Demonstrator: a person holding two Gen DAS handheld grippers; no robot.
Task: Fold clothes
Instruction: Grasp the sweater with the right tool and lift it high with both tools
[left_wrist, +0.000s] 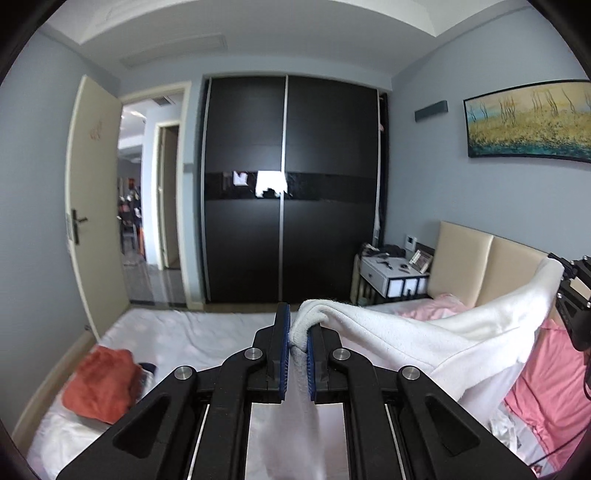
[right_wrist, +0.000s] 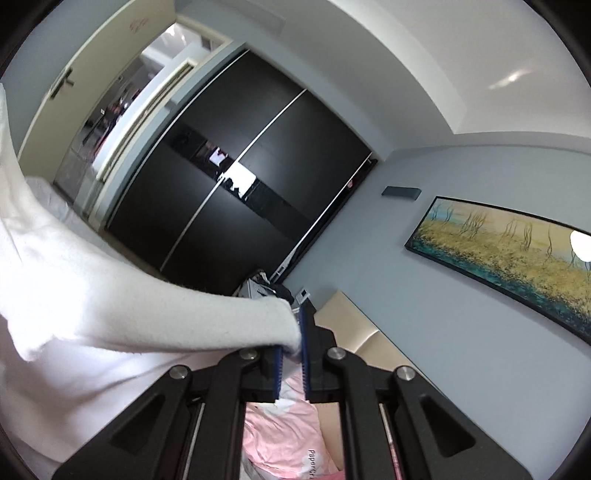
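A white fleece garment (left_wrist: 436, 339) hangs in the air above the bed, stretched between both grippers. My left gripper (left_wrist: 298, 325) is shut on one ribbed edge of it, and the cloth drapes to the right. At the right edge of the left wrist view, the right gripper (left_wrist: 565, 273) holds the other end. In the right wrist view my right gripper (right_wrist: 293, 339) is shut on a corner of the white garment (right_wrist: 92, 295), which spreads down to the left. That view is rolled, so the room looks tilted.
A bed with a white sheet (left_wrist: 192, 332) lies below, with an orange-red garment (left_wrist: 99, 387) at its left and pink bedding (left_wrist: 550, 391) at the right. Behind stand a black wardrobe (left_wrist: 288, 184), a nightstand (left_wrist: 391, 277), a beige headboard (left_wrist: 469, 258) and an open door (left_wrist: 96, 199).
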